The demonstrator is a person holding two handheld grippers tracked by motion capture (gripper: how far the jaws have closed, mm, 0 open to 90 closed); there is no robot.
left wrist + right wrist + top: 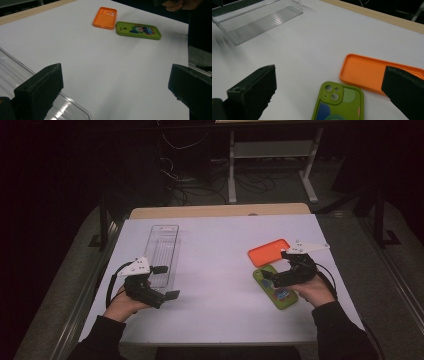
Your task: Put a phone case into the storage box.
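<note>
Hovering wide open, right gripper [280, 266] above green phone case [276, 288], holding nothing

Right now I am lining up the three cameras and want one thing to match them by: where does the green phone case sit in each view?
High view: the green phone case lies right of centre, under the right gripper.
Left gripper view: upper right, lying flat.
Right gripper view: bottom centre, between the jaws, cut off by the lower edge.
Shared landmark: the orange phone case right beside it.

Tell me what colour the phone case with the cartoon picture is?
The phone case is green, with a colourful cartoon picture on it. It shows best in the left gripper view.
</note>
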